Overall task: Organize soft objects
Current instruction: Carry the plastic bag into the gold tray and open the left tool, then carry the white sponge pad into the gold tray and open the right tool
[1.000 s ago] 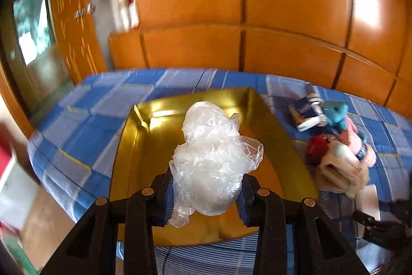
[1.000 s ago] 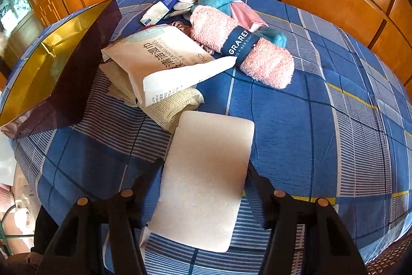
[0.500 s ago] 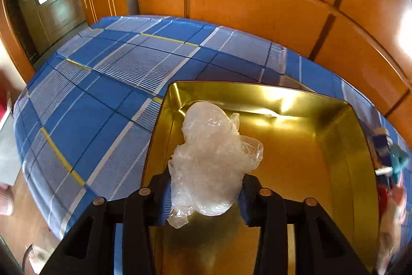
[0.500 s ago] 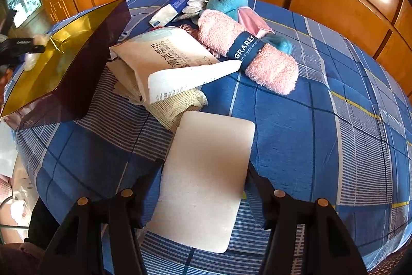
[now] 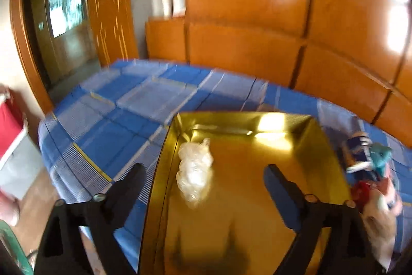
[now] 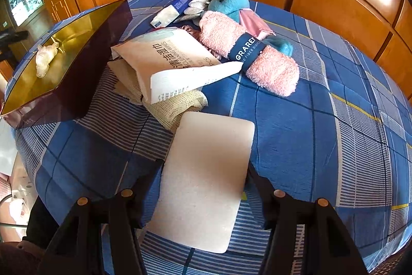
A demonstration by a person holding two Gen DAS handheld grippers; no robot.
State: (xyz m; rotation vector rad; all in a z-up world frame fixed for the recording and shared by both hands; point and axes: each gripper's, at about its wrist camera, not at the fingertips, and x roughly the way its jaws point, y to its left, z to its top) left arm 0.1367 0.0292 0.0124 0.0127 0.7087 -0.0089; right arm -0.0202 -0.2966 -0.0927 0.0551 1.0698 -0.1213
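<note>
Gold tray (image 5: 332, 153) w/ 1 plastic wad (image 5: 195, 172), 1 sponge (image 6: 206, 182) in right hand-held gripper (image 6: 203, 172)

1 gold tray (image 6: 77, 25), 1 clear plastic bag (image 6: 45, 57) inside it, 1 white foam pad (image 6: 206, 177), 1 wet-wipes pack (image 6: 170, 56), 1 mesh cloth (image 6: 177, 105), 1 pink towel roll (image 6: 247, 53), 1 teal plush toy (image 6: 230, 3), 1 tissue pack (image 6: 171, 10)

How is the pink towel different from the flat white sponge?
The towel is pink and fluffy; the sponge is pale and smooth. The towel is rolled into a tube with a dark band around it; the sponge is a flat slab with rounded corners. The towel lies far off in the pile against a teal plush; the sponge sits between the right gripper fingers. Both are over the blue checked cloth.
</note>
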